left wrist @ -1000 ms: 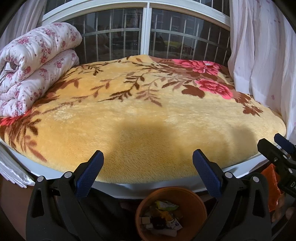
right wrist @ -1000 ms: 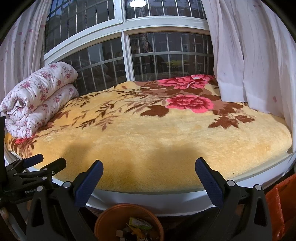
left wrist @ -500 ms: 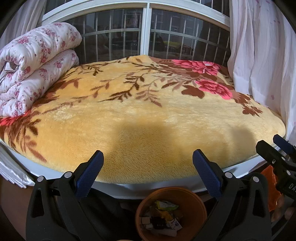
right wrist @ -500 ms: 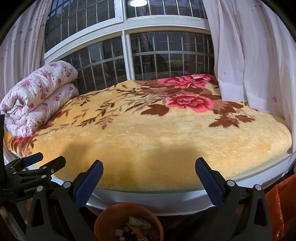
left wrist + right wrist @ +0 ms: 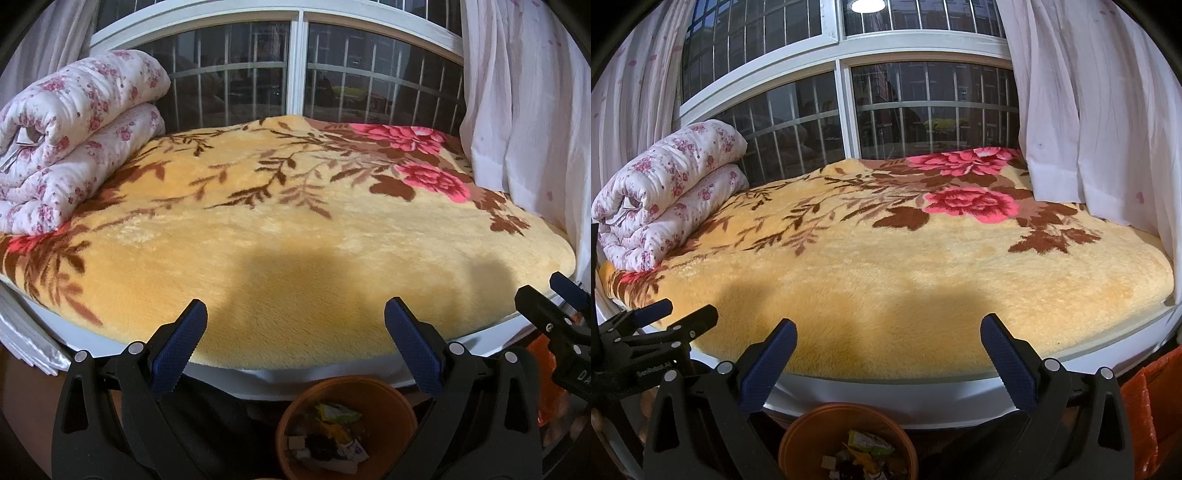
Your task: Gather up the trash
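A brown round bin stands on the floor below the bed's near edge, with wrappers and paper scraps inside. It also shows in the right wrist view with the trash in it. My left gripper is open and empty, held above the bin. My right gripper is open and empty, also above the bin. The right gripper shows at the right edge of the left wrist view; the left gripper shows at the left edge of the right wrist view.
A bed with a yellow floral blanket fills the view ahead. A folded white floral quilt lies at its back left. Barred windows and white curtains stand behind. An orange bag sits on the floor at the right.
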Demonstrator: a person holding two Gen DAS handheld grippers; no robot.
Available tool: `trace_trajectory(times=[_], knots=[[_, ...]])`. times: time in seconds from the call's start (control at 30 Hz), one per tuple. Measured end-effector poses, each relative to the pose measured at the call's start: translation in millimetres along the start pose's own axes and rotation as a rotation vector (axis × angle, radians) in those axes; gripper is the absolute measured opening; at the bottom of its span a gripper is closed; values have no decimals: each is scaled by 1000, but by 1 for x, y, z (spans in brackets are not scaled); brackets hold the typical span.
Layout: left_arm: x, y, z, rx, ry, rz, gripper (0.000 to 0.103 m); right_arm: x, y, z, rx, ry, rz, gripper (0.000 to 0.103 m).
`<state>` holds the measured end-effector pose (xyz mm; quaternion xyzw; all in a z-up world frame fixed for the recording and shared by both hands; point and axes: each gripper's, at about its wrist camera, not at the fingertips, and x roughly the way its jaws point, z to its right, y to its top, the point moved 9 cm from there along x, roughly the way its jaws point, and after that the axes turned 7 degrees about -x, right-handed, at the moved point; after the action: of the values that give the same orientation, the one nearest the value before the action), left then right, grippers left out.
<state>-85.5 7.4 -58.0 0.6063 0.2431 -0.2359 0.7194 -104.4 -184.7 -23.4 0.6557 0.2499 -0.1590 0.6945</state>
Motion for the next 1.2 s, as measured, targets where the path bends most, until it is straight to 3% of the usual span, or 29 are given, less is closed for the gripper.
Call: trace_trajectory(times=[0.13, 0.23, 0.27, 0.37, 0.63, 0.73, 1.2], knots=[[-5, 4, 2, -9, -35, 12, 96, 0, 0, 0, 4, 5, -2, 98], [-11, 7, -5, -2, 59, 81, 96, 0, 0, 0, 0, 6, -3, 98], [-14, 8, -3, 3, 42, 100, 96, 0, 1, -1, 1, 4, -1, 98], [-13, 5, 5, 17, -10, 66, 96, 0, 0, -1, 1, 3, -2, 98], [-2, 1, 0, -16, 10, 13, 96, -1, -6, 4, 7, 2, 1, 98], [-3, 2, -6, -15, 42, 36, 96, -2, -7, 5, 7, 2, 3, 98], [0, -1, -8, -28, 5, 10, 96, -1, -6, 4, 7, 4, 1, 98]])
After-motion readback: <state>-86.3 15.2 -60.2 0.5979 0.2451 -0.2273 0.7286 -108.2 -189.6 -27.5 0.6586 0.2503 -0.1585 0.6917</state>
